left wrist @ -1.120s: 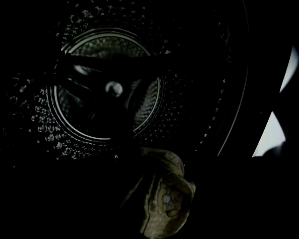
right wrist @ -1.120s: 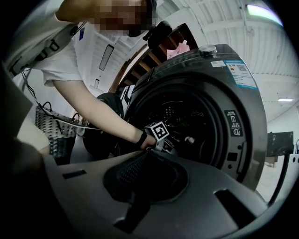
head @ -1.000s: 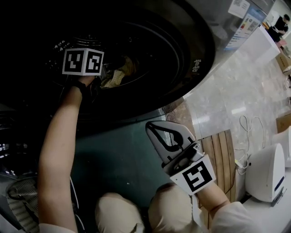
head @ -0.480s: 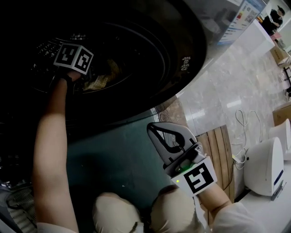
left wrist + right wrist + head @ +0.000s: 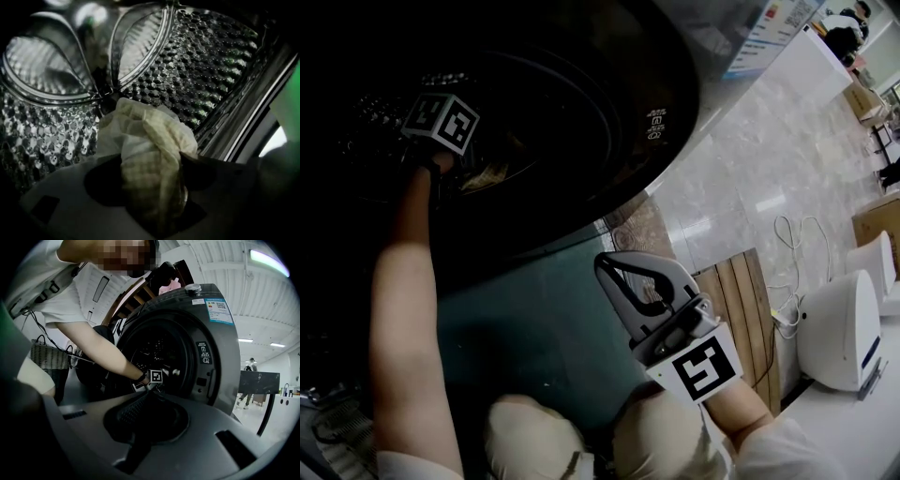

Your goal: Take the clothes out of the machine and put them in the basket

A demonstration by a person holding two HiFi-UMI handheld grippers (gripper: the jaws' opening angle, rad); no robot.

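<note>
A pale checked cloth [image 5: 150,150] sat pinched in the left gripper [image 5: 152,206], whose jaws were closed on the bunched fabric deep inside the perforated drum [image 5: 211,70], presumably so it could be drawn out through the door opening. The person's left arm [image 5: 403,309] reached into the machine [image 5: 211,357] for that. The right gripper [image 5: 623,281] hung outside below the opening, jaws together on nothing, seemingly idle. A wicker basket [image 5: 47,359] stood near the machine, ready for the cloth
</note>
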